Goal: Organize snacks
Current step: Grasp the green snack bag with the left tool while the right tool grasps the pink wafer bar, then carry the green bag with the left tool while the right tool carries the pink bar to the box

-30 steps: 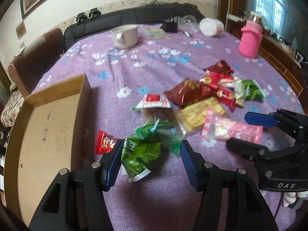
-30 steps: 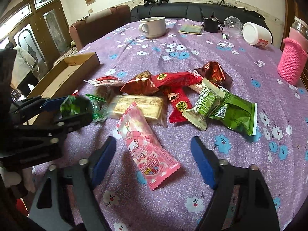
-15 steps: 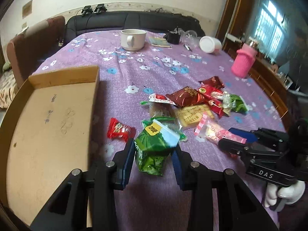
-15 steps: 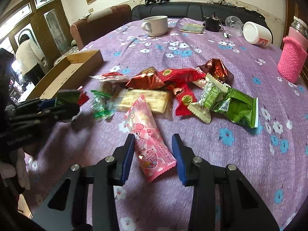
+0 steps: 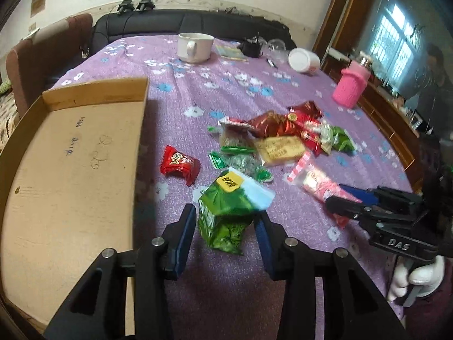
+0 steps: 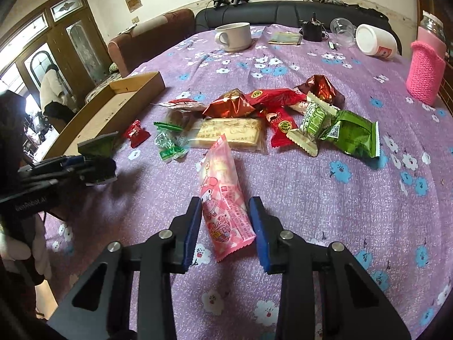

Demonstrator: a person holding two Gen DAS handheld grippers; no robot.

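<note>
While the left gripper (image 5: 225, 222), jaws easing apart, pinched the green snack pack (image 5: 226, 212), the cardboard tray (image 5: 70, 153) sat just beside it, and the right gripper (image 6: 225, 222), farther off, was closing on the pink packet (image 6: 223, 195).

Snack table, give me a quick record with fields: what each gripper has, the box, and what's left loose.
left gripper: jaws opening, green packet between them
right gripper: jaws closing around pink packet
cardboard box: no snacks visible inside
loose snacks: red candy, biscuit pack, red and green wrappers heaped on the purple tablecloth
</note>
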